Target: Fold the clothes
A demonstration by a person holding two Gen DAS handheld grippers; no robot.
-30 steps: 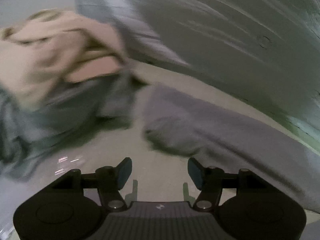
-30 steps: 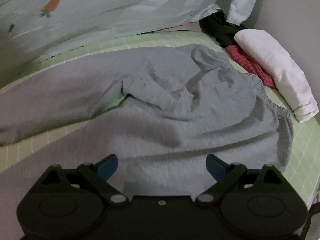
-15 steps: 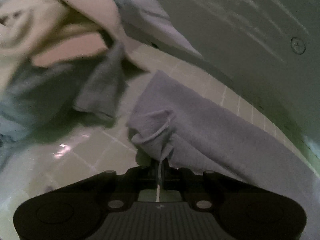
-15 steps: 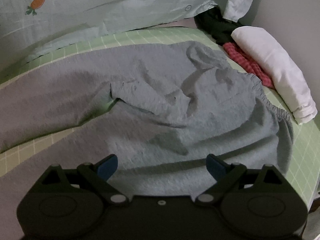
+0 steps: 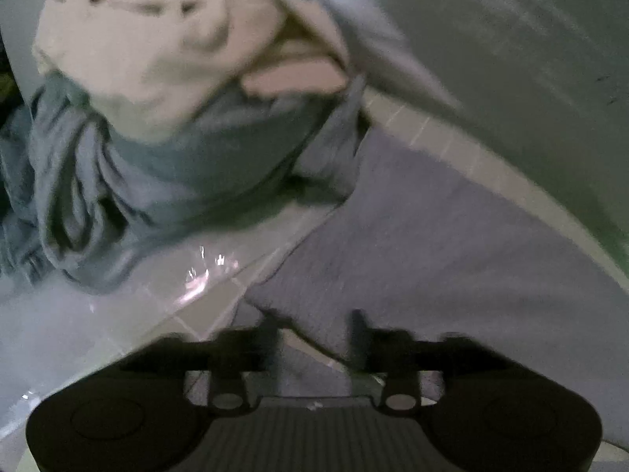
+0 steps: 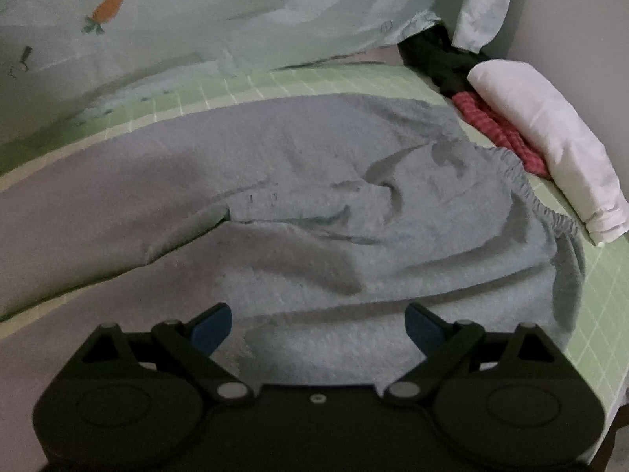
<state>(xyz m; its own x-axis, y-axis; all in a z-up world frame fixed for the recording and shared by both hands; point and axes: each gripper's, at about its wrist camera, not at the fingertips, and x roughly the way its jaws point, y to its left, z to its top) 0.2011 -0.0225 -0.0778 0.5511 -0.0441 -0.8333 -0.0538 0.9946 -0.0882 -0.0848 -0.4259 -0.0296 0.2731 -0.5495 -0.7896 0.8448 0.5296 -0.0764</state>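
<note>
Left wrist view first, and it is blurred. My left gripper (image 5: 314,328) has its jaws apart; they have just been opening. The hem end of one leg of the grey trousers (image 5: 452,244) lies flat between and under the fingertips, but the pads are not pressing on it. That leg runs away up and to the right across the pale green grid-lined mat (image 5: 204,314). Up on the left I see a heap of unfolded clothes: a blue-grey garment (image 5: 129,181) crumpled at the bottom, with a cream garment (image 5: 157,51) piled on top. A pale bedsheet (image 5: 491,39) fills the upper right.

Over to the right wrist view, which is sharper. My right gripper (image 6: 318,324) hangs with its jaws wide apart, blue pads (image 6: 212,326) clear on both sides and nothing between them. Just beyond the tips lies the upper part of the grey trousers (image 6: 314,212), rumpled, with the elastic waistband (image 6: 538,204) gathered at the right. At the right edge a folded white cloth (image 6: 550,141) sits on a red checked garment (image 6: 495,129), with something black (image 6: 440,59) behind. Along the top hangs the pale bedsheet (image 6: 236,11) with a carrot print (image 6: 108,8).
</note>
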